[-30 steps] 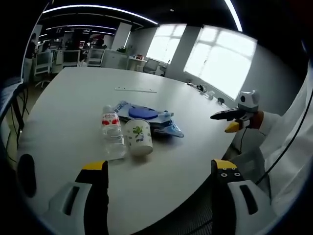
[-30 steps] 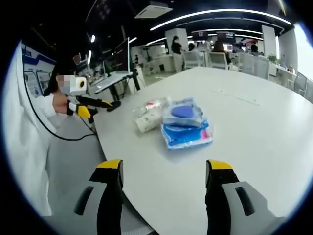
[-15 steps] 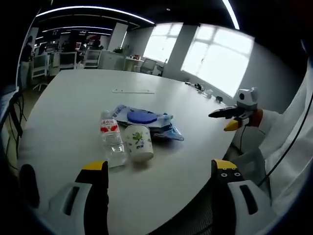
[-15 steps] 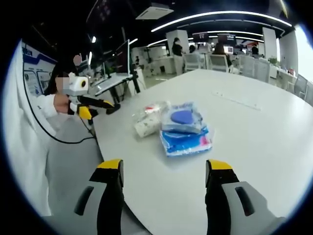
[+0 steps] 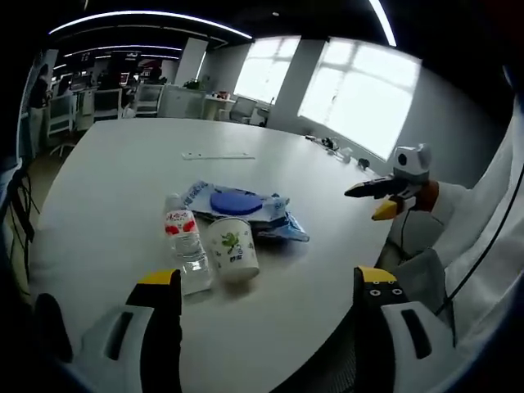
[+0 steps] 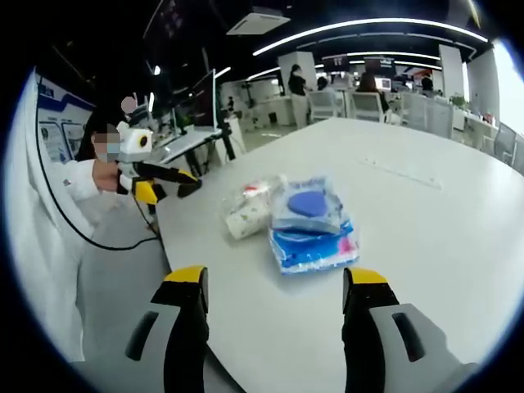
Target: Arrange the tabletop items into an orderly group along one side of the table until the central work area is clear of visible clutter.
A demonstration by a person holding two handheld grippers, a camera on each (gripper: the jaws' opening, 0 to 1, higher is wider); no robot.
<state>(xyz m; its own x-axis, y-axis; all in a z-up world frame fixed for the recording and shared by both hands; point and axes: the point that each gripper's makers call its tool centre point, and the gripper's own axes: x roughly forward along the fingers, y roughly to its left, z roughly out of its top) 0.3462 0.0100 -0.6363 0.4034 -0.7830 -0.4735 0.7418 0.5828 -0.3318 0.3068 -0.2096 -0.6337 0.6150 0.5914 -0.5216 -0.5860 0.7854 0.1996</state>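
Note:
On the white table (image 5: 106, 164) stand a clear water bottle with a red label (image 5: 187, 250) and a white paper cup with a green print (image 5: 232, 248), side by side. Behind them lies a pile of blue plastic packets (image 5: 246, 209) with a round blue lid on top. My left gripper (image 5: 266, 315) hangs open near the table's edge, short of the cup. The right gripper view has the same pile (image 6: 311, 225) with the cup and bottle (image 6: 248, 211) at its left. My right gripper (image 6: 274, 315) is open above bare table. The other gripper (image 6: 160, 176) appears at the left.
A long flat strip (image 5: 217, 155) lies farther back on the table. The right gripper (image 5: 385, 190) hovers beyond the table's right edge, held by a person in a white sleeve. Desks, chairs and monitors fill the office behind, with bright windows on one side.
Both views drifted slightly as the hands moved. The cup, bottle and packets sit where they were; both grippers stay open and hold nothing.

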